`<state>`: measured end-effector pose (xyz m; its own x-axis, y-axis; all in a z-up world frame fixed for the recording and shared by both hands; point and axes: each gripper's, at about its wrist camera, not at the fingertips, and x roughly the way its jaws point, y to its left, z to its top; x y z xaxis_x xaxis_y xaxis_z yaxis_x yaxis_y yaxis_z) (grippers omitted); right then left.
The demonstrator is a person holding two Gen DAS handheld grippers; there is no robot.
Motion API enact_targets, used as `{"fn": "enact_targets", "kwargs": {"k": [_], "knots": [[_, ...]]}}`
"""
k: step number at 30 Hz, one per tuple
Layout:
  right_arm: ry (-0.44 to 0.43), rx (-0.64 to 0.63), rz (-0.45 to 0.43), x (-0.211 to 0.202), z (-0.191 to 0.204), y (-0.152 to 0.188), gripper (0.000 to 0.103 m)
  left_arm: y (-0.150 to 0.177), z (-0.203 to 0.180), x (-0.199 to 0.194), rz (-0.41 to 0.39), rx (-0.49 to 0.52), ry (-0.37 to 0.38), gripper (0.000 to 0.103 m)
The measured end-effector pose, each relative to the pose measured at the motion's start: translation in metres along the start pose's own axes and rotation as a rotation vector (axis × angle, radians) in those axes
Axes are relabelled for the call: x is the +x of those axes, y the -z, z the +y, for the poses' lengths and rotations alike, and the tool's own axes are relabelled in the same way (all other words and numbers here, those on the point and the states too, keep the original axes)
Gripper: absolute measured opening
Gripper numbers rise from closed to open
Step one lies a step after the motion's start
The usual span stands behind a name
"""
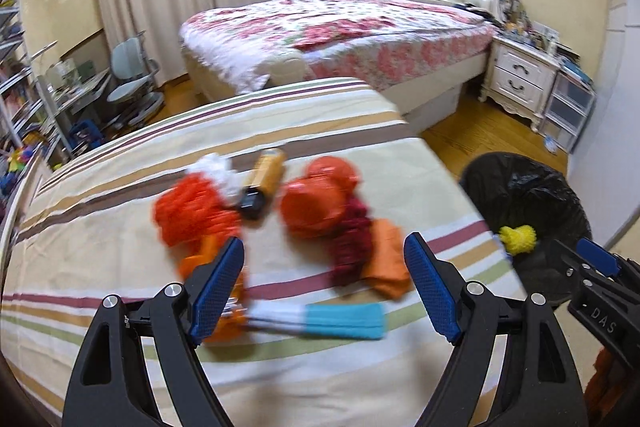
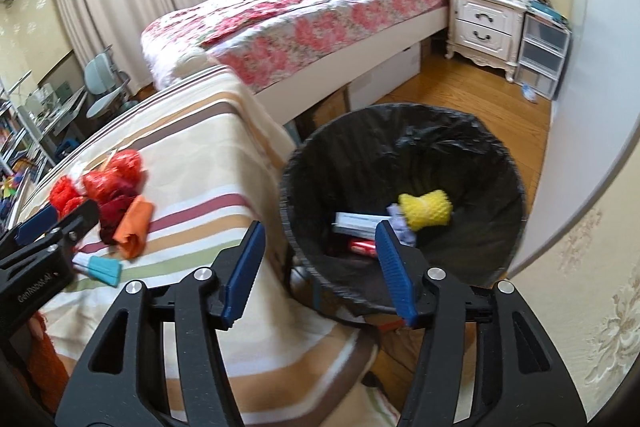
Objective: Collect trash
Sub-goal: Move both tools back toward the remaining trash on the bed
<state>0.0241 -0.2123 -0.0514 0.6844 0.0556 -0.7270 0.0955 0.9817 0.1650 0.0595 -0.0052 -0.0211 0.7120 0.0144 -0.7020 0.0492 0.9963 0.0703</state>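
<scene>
- While the left gripper [image 1: 324, 291] holds its fingers open and empty over the striped surface [image 1: 120, 187], orange net scraps [image 1: 192, 211] lie beneath.
- Right gripper [image 2: 320, 267]: fingers open, empty, above the black-lined bin [image 2: 500, 163] holding yellow foam netting [image 2: 426, 209].

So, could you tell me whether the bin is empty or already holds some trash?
Partly filled. The bin already holds a yellow foam net, a white box and a red wrapper at the bottom.
</scene>
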Motion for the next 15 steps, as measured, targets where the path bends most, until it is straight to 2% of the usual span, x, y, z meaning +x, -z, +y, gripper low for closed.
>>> {"fn": "enact_targets", "kwargs": {"k": [6,15], "knots": [[-0.046,-0.050,0.016,0.002,0.033,0.002,0.057,0.012,0.049,0.001,0.038,-0.079,-0.066,0.081],[-0.075,-0.108,0.038,0.006,0.068,0.006,0.059,0.031,0.072,0.016,0.110,-0.104,-0.009,0.081]]}}
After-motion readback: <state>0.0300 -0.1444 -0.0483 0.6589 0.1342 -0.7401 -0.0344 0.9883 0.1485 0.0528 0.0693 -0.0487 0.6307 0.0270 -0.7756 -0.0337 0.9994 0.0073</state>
